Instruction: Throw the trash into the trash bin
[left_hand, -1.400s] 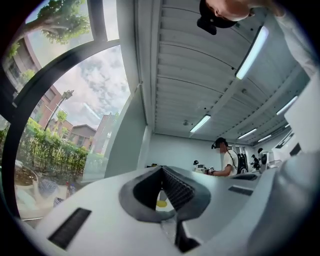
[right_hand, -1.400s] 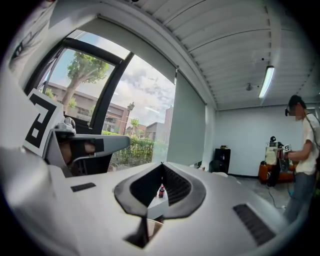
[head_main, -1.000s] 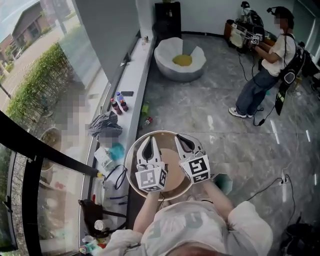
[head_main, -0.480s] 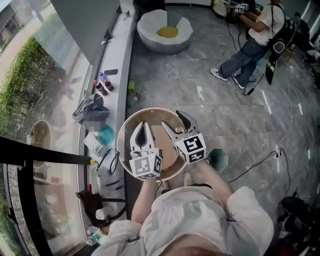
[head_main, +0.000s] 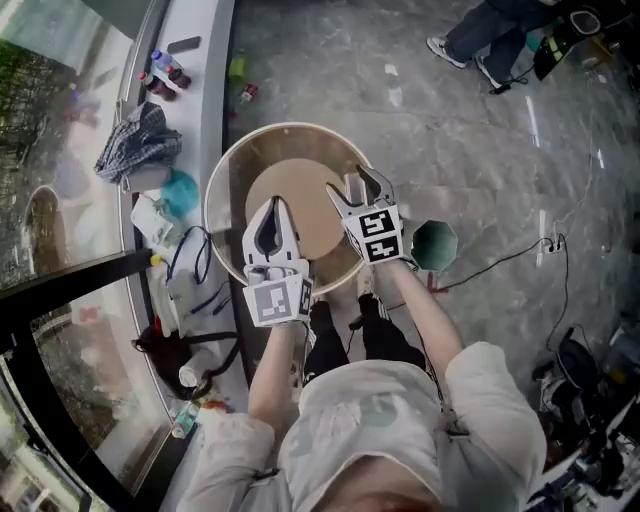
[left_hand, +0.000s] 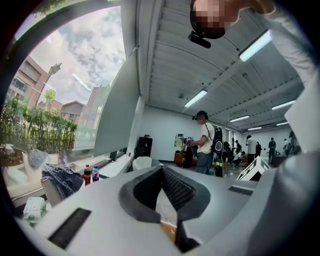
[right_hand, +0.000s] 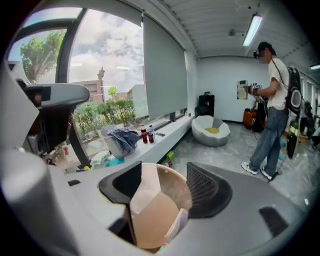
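Observation:
A round tan trash bin with a brown floor stands on the marble right below me. My right gripper hangs over its right half and tilts down into it. Its jaws have just been opening and now stand wide apart, with the bin's inside showing between them. A pale scrap lies low by the right jaw; I cannot tell what it is. My left gripper is level over the bin's near rim, tips together, nothing seen in them.
A white window ledge runs left of the bin, carrying bottles, a checked cloth and bags. A teal cup and a cable lie on the floor to the right. A person stands further off, near a white seat.
Both grippers have sunk toward the bin, which now looks larger and sits right under them. The right jaws went from shut to wide open. The left jaws stayed together.

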